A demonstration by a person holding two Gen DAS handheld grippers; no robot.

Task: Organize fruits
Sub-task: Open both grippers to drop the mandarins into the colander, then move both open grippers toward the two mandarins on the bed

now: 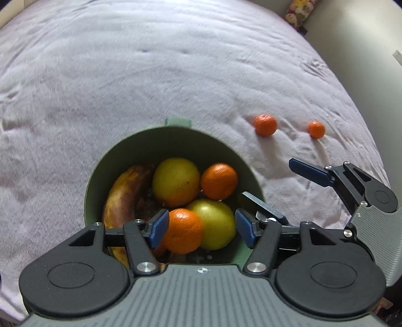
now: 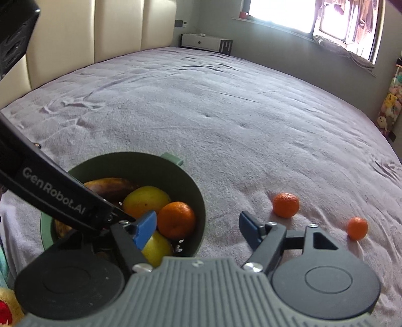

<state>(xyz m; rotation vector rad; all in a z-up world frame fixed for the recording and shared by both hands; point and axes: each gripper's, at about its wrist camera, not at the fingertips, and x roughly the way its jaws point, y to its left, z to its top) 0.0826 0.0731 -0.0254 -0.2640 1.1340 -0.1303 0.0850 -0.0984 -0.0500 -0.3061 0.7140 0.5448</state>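
A green bowl (image 1: 155,135) (image 2: 140,158) stands on the bed. It holds a browned banana (image 1: 123,198), two yellow fruits (image 1: 176,181) (image 1: 216,226) and two oranges (image 1: 218,181) (image 1: 184,231). My left gripper (image 1: 202,227) hangs open over the bowl, its blue pads either side of the near orange and yellow fruit, gripping nothing. My right gripper (image 2: 197,226) (image 1: 270,179) stands open and empty astride the bowl's right rim. Two mandarins (image 2: 286,205) (image 2: 356,228) lie loose on the cover to the right, also seen in the left wrist view (image 1: 265,125) (image 1: 316,129).
The mauve bed cover (image 2: 226,113) stretches wide behind the bowl. A cream padded headboard (image 2: 100,30) runs along the far left. A white cabinet (image 2: 206,42) and a window (image 2: 301,15) are beyond. Plush toys (image 2: 389,105) sit at the right edge.
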